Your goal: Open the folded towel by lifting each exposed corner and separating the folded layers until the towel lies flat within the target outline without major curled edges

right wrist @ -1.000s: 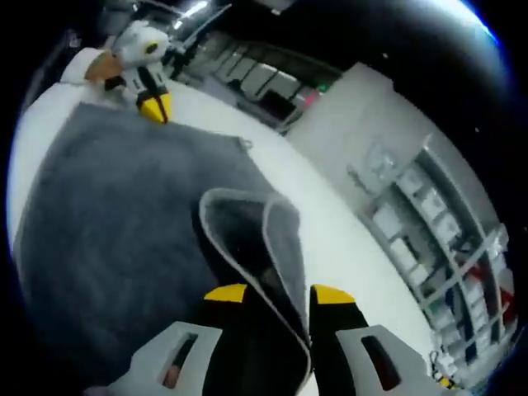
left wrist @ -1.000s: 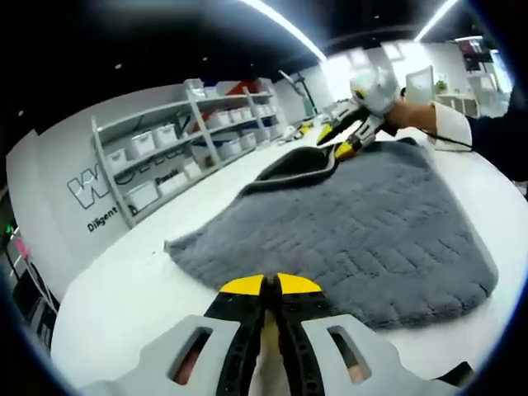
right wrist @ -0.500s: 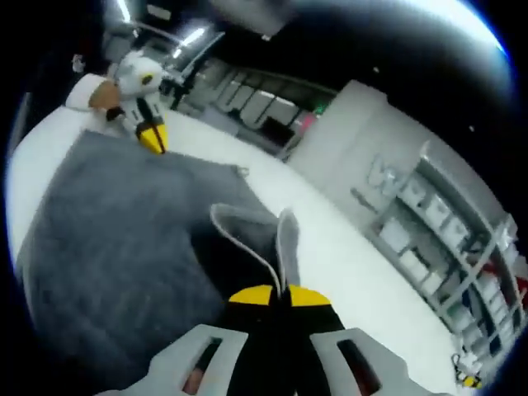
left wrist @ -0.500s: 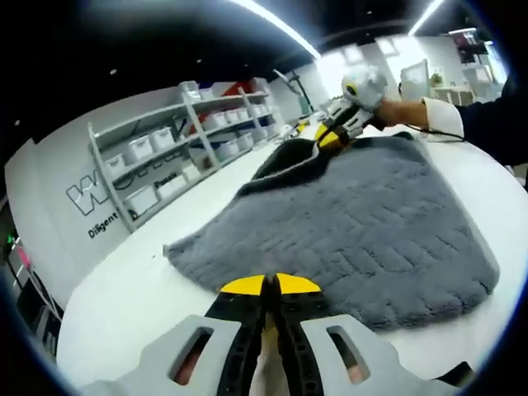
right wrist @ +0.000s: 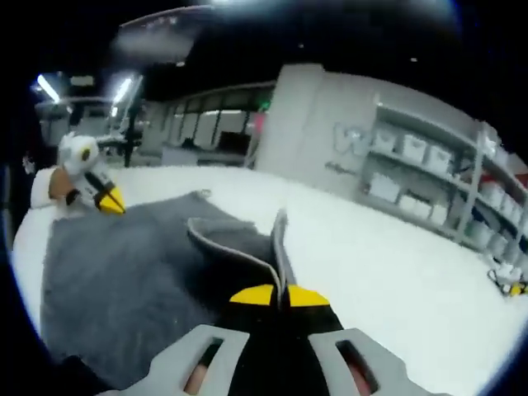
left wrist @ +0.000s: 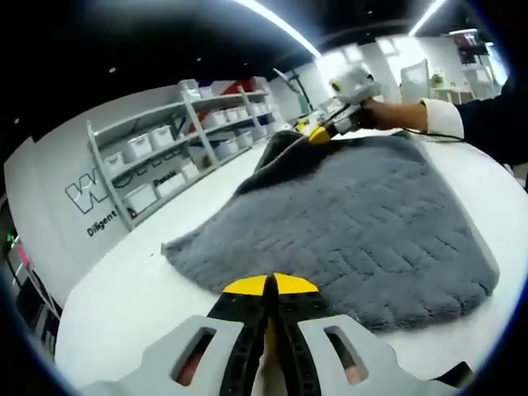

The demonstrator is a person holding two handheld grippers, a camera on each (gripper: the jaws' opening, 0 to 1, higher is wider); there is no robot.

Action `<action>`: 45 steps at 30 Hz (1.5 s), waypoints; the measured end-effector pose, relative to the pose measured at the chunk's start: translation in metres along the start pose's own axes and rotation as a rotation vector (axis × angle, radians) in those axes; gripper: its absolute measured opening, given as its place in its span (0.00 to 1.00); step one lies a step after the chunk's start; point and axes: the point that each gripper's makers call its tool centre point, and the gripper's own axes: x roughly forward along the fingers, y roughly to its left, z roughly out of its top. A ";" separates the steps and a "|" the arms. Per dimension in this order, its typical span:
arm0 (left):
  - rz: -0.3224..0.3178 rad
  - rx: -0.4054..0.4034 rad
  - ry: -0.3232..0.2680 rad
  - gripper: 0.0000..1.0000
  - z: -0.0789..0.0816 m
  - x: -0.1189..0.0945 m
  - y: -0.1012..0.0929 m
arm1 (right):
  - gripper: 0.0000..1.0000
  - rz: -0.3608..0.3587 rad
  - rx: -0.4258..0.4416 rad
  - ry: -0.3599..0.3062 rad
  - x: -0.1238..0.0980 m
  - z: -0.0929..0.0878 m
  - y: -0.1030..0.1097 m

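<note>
Two claws are working: my right claw (right wrist: 278, 294) is clamped on a lifted corner of the towel (left wrist: 363, 223), my left claw (left wrist: 270, 285) pinched at its near edge on the tabletop (left wrist: 124, 297). Next, I'd carry the corner outward.

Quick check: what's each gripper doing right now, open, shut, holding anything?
Left gripper: shut at the towel edge; whether it pinches the cloth cannot be told.
Right gripper: shut on a lifted towel corner.

The right gripper view is motion-blurred, softening the shelf bins (right wrist: 412, 148) and wall lettering (right wrist: 353, 142). There the towel (right wrist: 124, 272) runs behind the right gripper (right wrist: 278, 294), hiding its pinched edge. Bin (left wrist: 153, 142) contents in the left gripper view are too small to tell.
</note>
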 end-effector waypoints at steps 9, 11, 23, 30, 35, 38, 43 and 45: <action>0.000 0.006 0.001 0.01 -0.001 0.000 -0.001 | 0.00 -0.066 0.097 -0.006 0.003 -0.006 -0.013; 0.000 0.008 0.001 0.01 -0.001 0.000 -0.002 | 0.00 -0.076 0.104 0.009 0.005 -0.009 -0.014; 0.001 0.011 0.001 0.01 -0.001 0.001 -0.002 | 0.00 -0.134 0.179 0.009 0.006 -0.019 -0.028; 0.001 0.012 0.000 0.01 -0.001 0.002 -0.002 | 0.00 -0.161 0.169 0.037 0.008 -0.026 -0.032; 0.001 0.013 0.000 0.01 -0.001 0.002 -0.002 | 0.00 -0.172 0.160 0.048 0.010 -0.028 -0.034; 0.002 0.019 0.001 0.01 0.000 0.002 -0.002 | 0.00 -0.179 0.131 0.067 0.011 -0.030 -0.033; 0.003 0.024 0.002 0.01 0.000 0.002 -0.002 | 0.00 -0.181 0.140 0.075 0.012 -0.031 -0.041; 0.004 0.027 0.002 0.01 0.000 0.002 -0.002 | 0.00 -0.187 0.149 0.081 0.012 -0.033 -0.044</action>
